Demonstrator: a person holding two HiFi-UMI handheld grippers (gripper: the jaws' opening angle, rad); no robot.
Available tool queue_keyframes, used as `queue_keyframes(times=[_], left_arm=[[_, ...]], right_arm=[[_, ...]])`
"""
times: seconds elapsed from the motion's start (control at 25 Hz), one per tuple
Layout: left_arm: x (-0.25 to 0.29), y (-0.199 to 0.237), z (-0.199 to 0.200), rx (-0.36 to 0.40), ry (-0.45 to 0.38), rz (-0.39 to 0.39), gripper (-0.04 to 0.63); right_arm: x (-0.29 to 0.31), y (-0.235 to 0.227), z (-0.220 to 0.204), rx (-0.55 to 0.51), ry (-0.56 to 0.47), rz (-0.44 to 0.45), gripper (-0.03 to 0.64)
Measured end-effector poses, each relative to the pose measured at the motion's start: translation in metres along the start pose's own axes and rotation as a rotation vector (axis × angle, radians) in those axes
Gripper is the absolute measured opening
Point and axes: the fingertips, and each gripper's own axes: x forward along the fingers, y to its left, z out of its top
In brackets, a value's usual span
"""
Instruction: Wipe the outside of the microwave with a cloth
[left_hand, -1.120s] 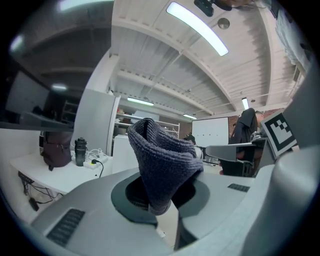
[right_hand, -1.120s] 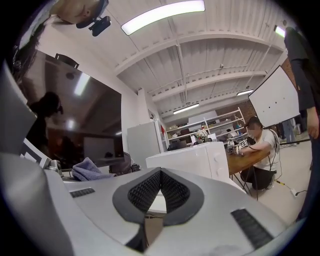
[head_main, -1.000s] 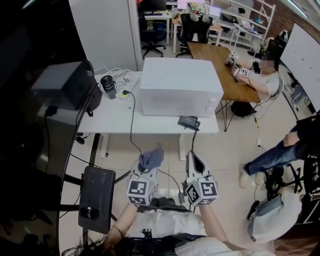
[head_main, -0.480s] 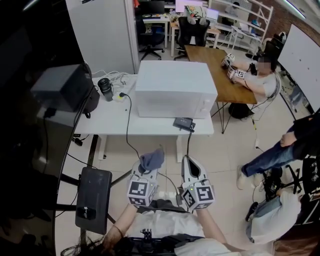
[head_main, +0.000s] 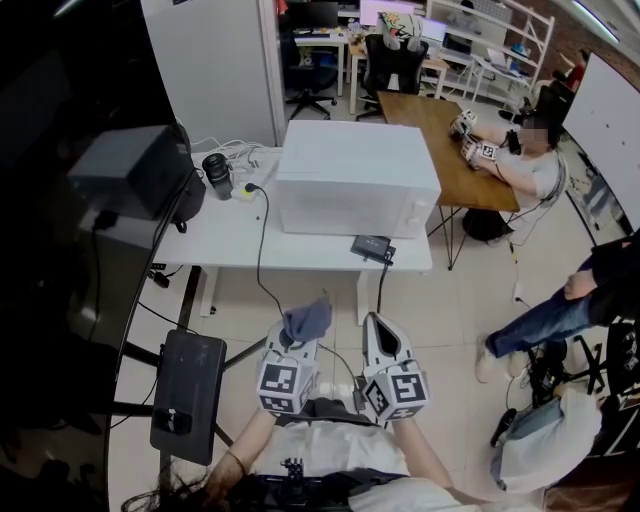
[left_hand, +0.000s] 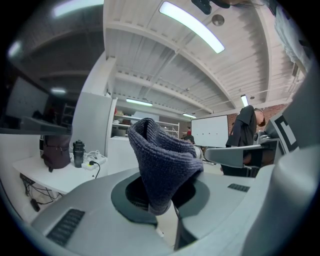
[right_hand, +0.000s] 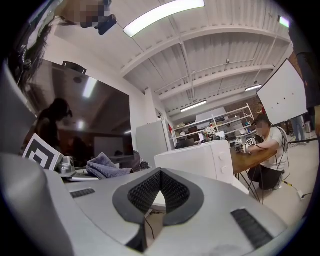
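A white desk (head_main: 215, 235) and 1 wooden table (head_main: 430, 125) stand on pale tiled floor (head_main: 450, 320) under strip lights (left_hand: 192, 27).

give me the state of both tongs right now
Left tongs: shut on the blue-grey cloth.
Right tongs: shut, nothing held.

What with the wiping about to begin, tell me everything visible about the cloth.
The cloth is dark blue-grey with a coarse, knitted-looking weave. It is bunched into a folded lump that stands up out of the left gripper, whose jaws are shut on its lower end. It is held in the air in front of the person, short of the table and the microwave. Only the gripper touches it.
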Motion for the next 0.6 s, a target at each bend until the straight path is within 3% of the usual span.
queue_keyframes(times=[0.6], left_arm=[[-0.0041,-0.0066,-0.0002,-0.005,0.009,-0.009,0.048]], right_arm=[[-0.0070,-0.0005,-0.0017,-0.006,0.010,-0.005,0.011]])
